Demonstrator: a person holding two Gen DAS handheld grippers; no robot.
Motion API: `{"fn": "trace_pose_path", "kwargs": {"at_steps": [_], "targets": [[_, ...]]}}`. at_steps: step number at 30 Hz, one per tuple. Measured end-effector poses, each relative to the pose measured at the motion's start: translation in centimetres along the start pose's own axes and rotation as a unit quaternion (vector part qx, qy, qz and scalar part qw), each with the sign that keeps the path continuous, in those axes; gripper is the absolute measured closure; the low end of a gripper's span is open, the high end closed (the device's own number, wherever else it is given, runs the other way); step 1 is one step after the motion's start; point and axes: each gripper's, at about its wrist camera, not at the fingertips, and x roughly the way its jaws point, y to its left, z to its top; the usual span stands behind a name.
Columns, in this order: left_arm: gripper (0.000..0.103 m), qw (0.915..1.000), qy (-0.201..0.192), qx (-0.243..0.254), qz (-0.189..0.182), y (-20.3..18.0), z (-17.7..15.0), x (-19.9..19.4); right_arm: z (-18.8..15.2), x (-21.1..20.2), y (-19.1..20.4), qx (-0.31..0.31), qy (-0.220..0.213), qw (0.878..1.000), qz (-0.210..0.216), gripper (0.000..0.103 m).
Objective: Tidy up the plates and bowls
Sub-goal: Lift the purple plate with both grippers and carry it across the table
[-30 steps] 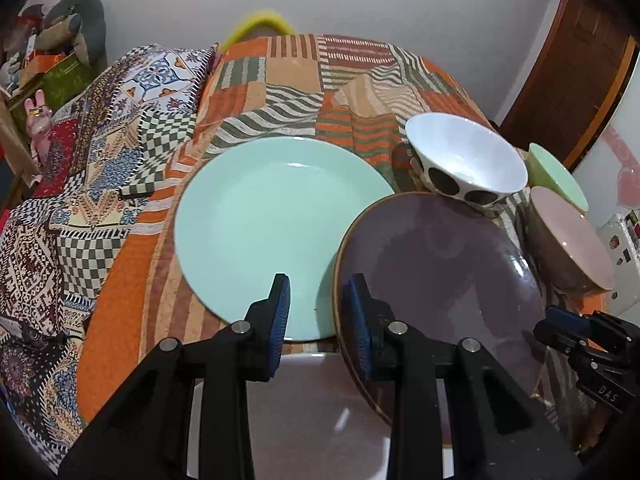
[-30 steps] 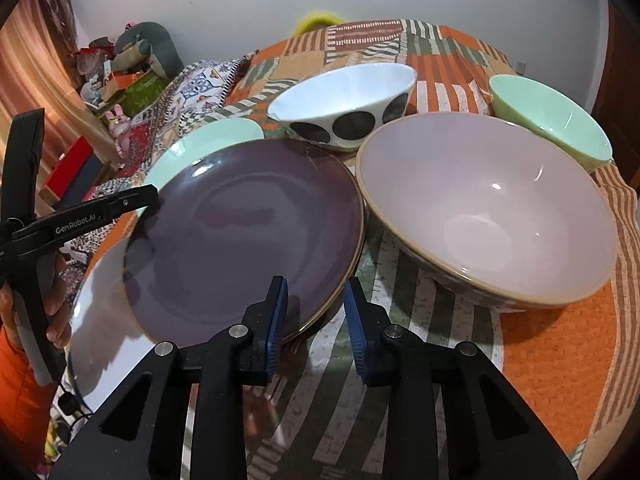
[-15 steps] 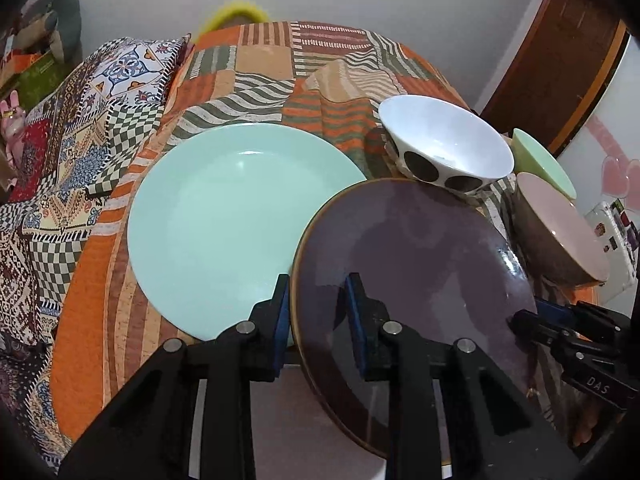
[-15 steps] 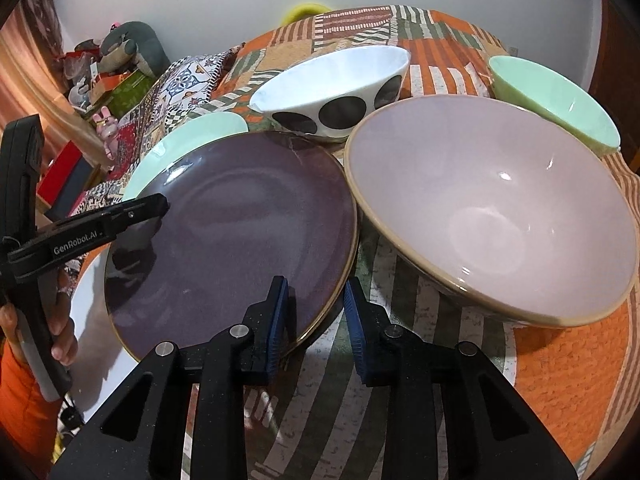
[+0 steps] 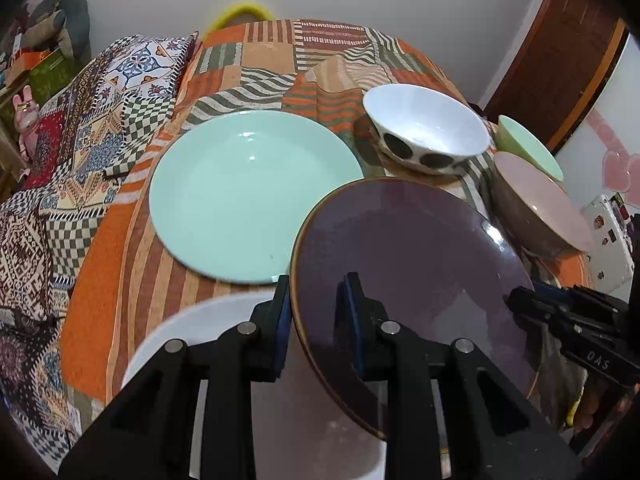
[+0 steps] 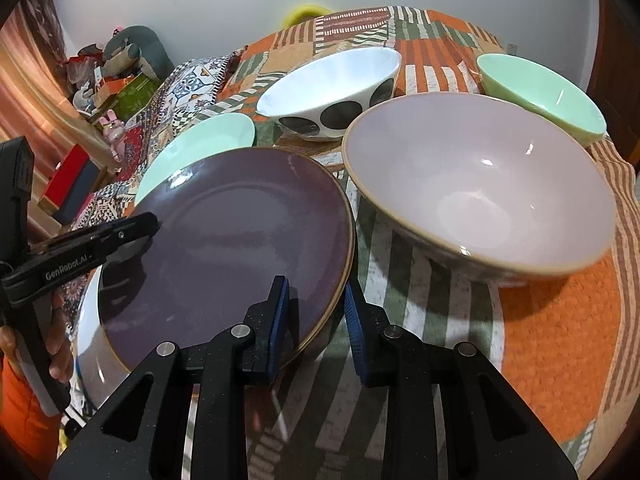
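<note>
Patchwork cloth (image 5: 256, 60) in orange, green and striped squares covers the surface where the dishes sit, and the purple plate (image 5: 408, 264) is the piece in hand. It is tilted, its near-left rim standing between the two blue pads of the left gripper (image 5: 314, 312), which straddle it with a little gap on either side, so the jaws look apart and not yet pinching. Across the same plate, the right gripper (image 6: 314, 316) brackets the opposite rim, again open around the edge and not clamped. Under the purple plate's near side lies a white plate (image 5: 192, 328); beyond its far-left rim rests the mint plate (image 5: 252, 196), flat on the cloth. Past the purple plate's far edge stands the white bowl with black spots (image 5: 428, 128), and to its right the pink bowl (image 6: 480, 184), with the green bowl (image 6: 540, 92) behind that. The step appears to be gripping the purple plate for stacking; done well, each pad pair should close squarely on the rim, deep enough to resist slipping, and the plate should lift level and clear of the pink bowl just beside it.
</note>
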Motion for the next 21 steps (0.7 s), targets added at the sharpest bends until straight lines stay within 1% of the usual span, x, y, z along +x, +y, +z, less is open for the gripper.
{"fn": "trace_pose_path", "kwargs": {"at_steps": [7,15,21], "targets": [[0.078,0.9999,-0.015,0.007,-0.001,-2.2,-2.0,-3.0,-1.1,-2.3,-0.4,-0.001,-0.011,1.000,-0.001,0.078],[0.078,0.9994,-0.018,0.028,-0.012,-5.7,-4.1,-5.6,-3.0,-5.7,-1.5,0.003,-0.028,1.000,-0.008,0.078],[0.078,0.9987,-0.012,0.044,-0.022,-8.1,-5.3,-6.6,-4.4,-7.5,-2.5,0.011,-0.037,0.999,-0.013,0.078]]}}
